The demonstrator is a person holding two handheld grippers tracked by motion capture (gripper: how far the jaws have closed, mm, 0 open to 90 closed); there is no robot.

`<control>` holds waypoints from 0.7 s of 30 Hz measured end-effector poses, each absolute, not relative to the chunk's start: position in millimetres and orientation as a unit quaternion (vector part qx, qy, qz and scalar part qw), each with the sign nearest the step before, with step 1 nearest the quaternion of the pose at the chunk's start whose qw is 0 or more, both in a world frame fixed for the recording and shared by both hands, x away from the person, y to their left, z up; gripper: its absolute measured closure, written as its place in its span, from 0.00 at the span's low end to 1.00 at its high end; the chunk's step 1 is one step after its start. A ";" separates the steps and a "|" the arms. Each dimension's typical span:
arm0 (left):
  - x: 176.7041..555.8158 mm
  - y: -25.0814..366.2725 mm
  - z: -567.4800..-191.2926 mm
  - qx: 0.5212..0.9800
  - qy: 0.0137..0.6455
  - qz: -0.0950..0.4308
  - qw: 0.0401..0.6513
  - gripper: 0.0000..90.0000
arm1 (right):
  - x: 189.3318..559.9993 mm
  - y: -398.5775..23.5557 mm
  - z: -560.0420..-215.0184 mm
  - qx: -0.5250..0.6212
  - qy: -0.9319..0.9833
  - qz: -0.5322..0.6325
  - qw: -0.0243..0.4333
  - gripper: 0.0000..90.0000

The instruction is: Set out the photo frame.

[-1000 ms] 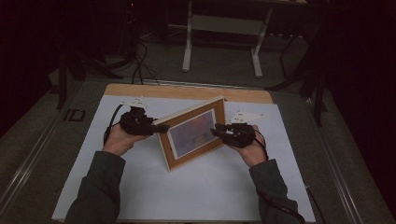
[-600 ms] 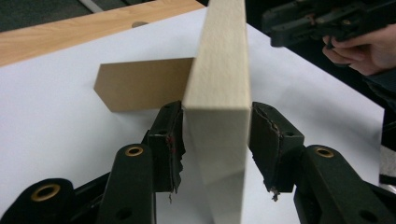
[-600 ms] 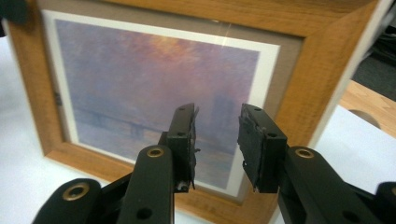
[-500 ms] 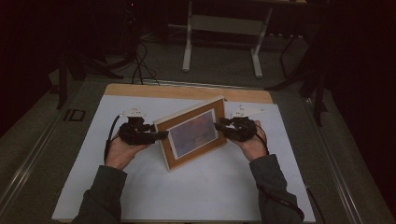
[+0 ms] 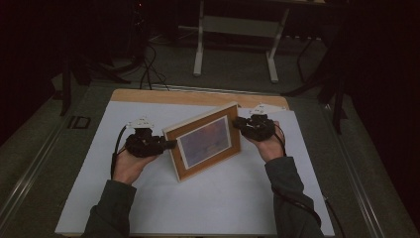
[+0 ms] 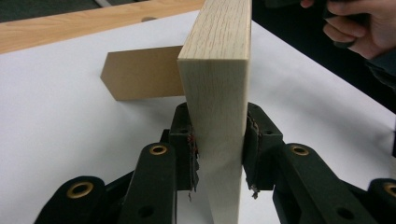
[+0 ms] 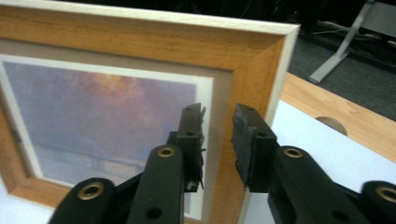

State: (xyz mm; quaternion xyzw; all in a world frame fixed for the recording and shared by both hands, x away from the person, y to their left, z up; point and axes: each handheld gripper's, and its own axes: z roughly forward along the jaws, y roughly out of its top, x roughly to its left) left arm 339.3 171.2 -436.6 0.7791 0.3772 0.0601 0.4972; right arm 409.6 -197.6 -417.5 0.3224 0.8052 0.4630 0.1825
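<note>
A wood-framed picture (image 5: 205,141) stands upright on the white table (image 5: 223,203), propped by a brown back stand (image 6: 140,72). My left gripper (image 5: 171,144) is at the frame's left edge. In the left gripper view its jaws have just been closing, and both pads (image 6: 254,149) press the pale side of the frame (image 6: 217,93), so my left gripper (image 6: 218,154) is shut on it. My right gripper (image 5: 236,122) is by the frame's upper right corner. In the right gripper view my right gripper (image 7: 218,140) has just been closing but stands open before the frame's face (image 7: 140,51), gripping nothing.
A wooden strip (image 5: 198,96) runs along the table's far edge. Beyond it, metal table legs (image 5: 199,44) and cables (image 5: 148,69) sit on the dark floor. The person's sleeves come in from the bottom of the high view.
The left hand has shifted slightly nearer along the frame's left edge. The right hand has moved farther back, up toward the frame's top right corner. The frame stays in place.
</note>
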 end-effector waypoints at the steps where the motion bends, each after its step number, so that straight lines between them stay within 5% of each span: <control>1: 340.2 172.1 -436.5 0.781 0.374 0.056 0.497 0.78 | 410.8 -198.4 -417.3 0.325 0.803 0.464 0.183 0.84; 8: 344.7 176.4 -433.9 0.791 0.365 0.054 0.488 0.78 | 419.8 -206.1 -416.3 0.348 0.788 0.475 0.182 0.84; 21: 347.6 179.2 -432.0 0.793 0.371 0.073 0.478 0.77 | 441.2 -201.1 -418.3 0.341 0.794 0.484 0.137 0.52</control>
